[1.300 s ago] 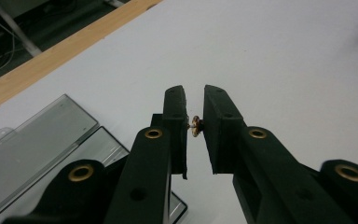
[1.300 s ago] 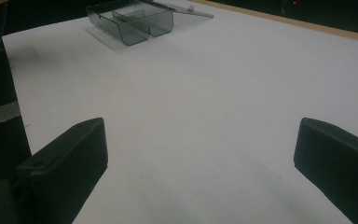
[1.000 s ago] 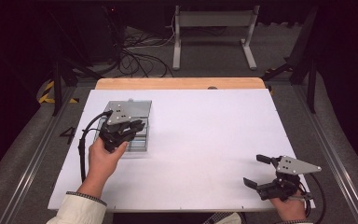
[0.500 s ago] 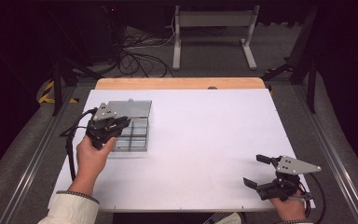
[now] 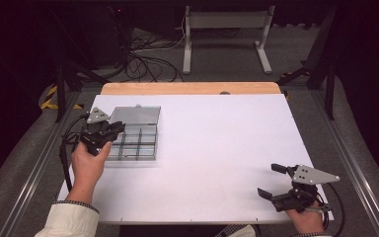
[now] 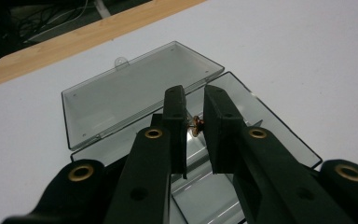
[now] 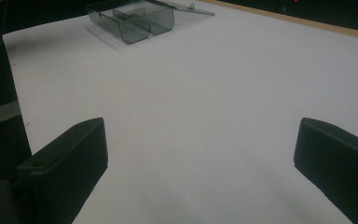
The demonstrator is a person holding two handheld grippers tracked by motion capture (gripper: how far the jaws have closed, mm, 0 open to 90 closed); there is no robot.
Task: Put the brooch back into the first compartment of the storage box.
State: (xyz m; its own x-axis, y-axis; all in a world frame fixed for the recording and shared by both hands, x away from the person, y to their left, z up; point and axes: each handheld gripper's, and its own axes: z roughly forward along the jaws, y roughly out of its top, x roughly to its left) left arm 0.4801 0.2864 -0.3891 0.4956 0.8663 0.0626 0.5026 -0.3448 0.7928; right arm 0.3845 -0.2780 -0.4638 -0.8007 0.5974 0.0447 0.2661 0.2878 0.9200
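A smoky grey see-through compartment box [image 5: 137, 140] sits on the plain white tabletop [image 5: 217, 148] edged at the far side by a tan wooden strip [image 5: 187, 88], while the black left claw [image 6: 195, 126] pinches a tiny copper-orange part [image 6: 196, 125], and the right claw [image 5: 274, 180] is black with a grey plate.

The left hand-held gripper [image 5: 109, 132] is held out level from the person's left hand [image 5: 90, 163], jaws pinched nearly together on something small. The right hand-held gripper [image 5: 271, 180] sits low by the near edge, jaws spread wide.
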